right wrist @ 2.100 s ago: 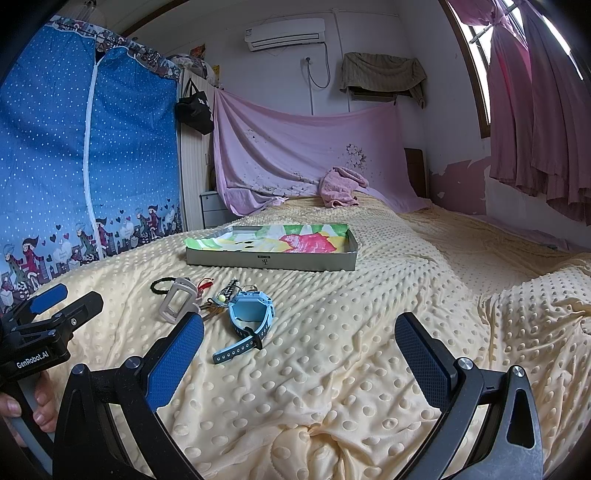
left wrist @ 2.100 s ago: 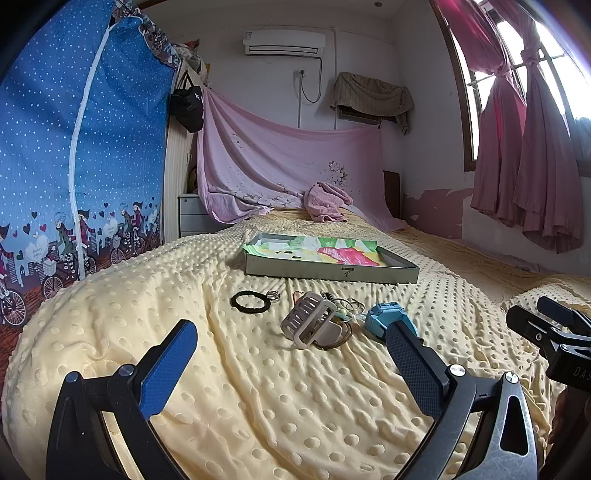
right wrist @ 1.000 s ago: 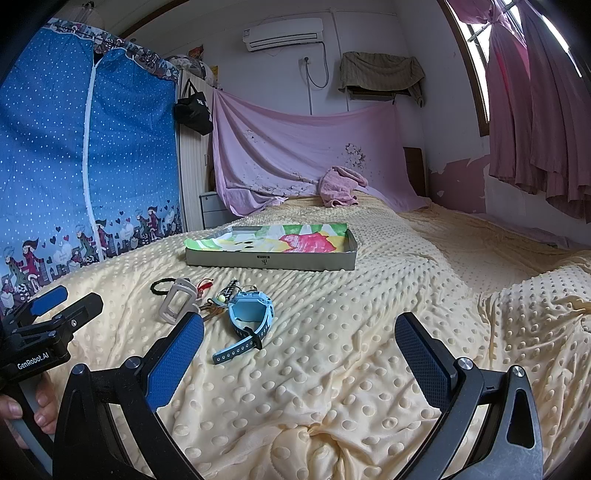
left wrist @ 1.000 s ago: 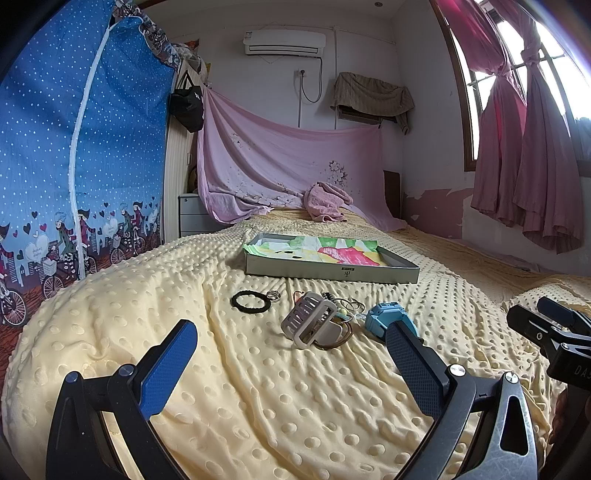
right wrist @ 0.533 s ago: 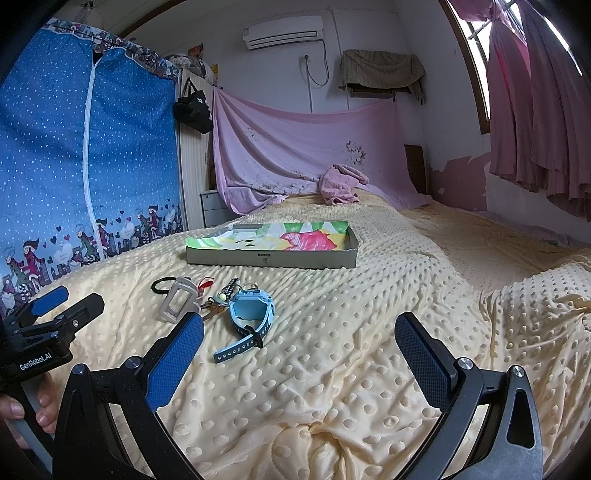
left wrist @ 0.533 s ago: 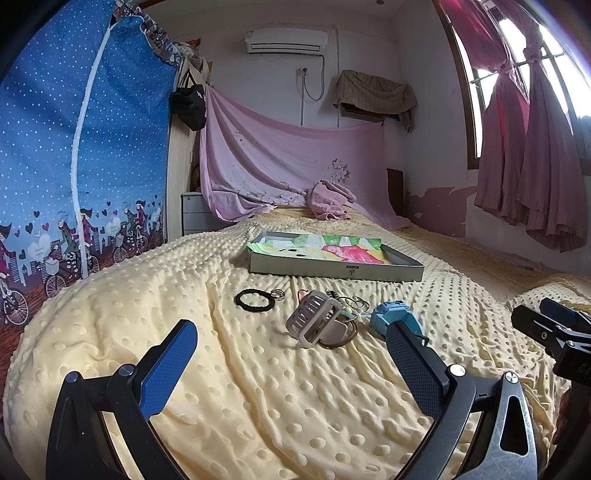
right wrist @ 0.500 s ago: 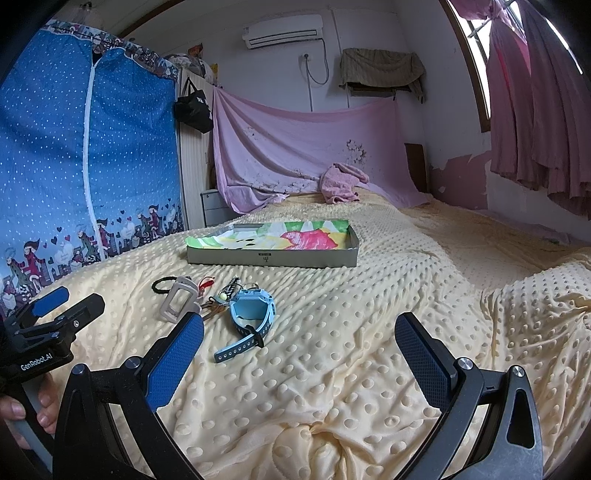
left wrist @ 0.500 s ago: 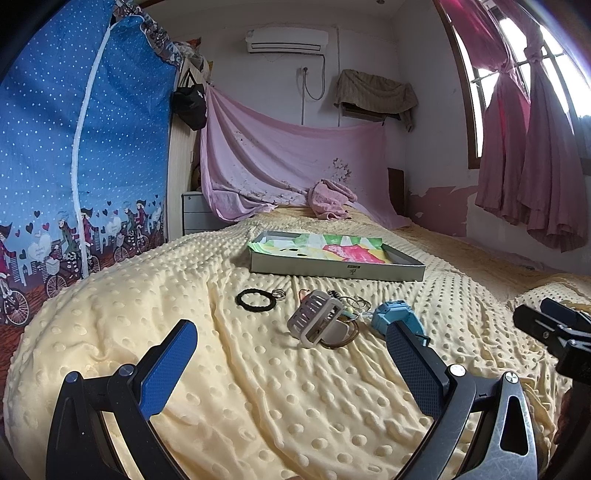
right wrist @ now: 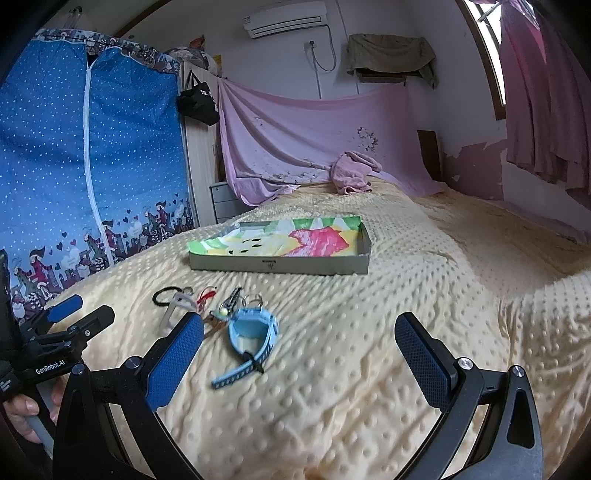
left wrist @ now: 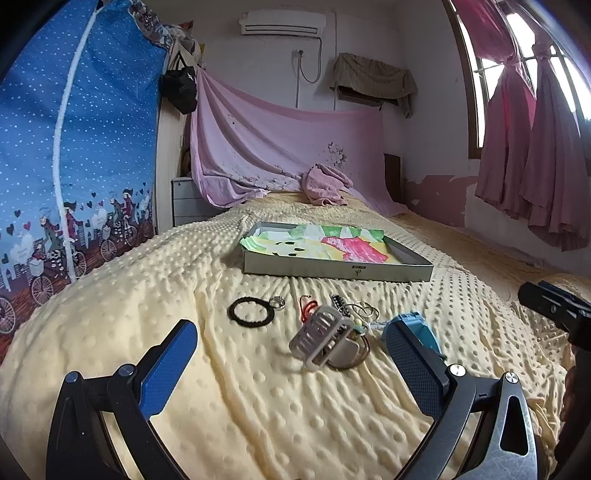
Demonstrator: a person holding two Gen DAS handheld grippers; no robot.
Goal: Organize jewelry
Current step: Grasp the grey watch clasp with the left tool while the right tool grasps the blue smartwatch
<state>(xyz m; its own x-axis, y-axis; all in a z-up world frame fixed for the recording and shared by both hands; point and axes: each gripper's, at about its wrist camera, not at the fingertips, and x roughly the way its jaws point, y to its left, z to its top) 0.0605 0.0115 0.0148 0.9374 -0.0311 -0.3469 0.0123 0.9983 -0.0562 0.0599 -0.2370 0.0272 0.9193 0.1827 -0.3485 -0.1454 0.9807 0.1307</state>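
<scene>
Sorting has not begun: both the left gripper (left wrist: pixel 291 369) and right gripper (right wrist: pixel 299 354) gape empty, jewelry pile (left wrist: pixel 332 325) outside the tray (left wrist: pixel 332 267).

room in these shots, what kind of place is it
Most likely a home bedroom: a bed under a yellow dotted blanket, pink curtains at the window, and an air conditioner on the wall.

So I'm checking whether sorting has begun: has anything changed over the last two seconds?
Barely. Both tongs edged slightly forward toward the pile; nothing was taken hold of or let go. The left tongs and right tongs stay open and empty. The blue watch, black ring and box lie unmoved.
</scene>
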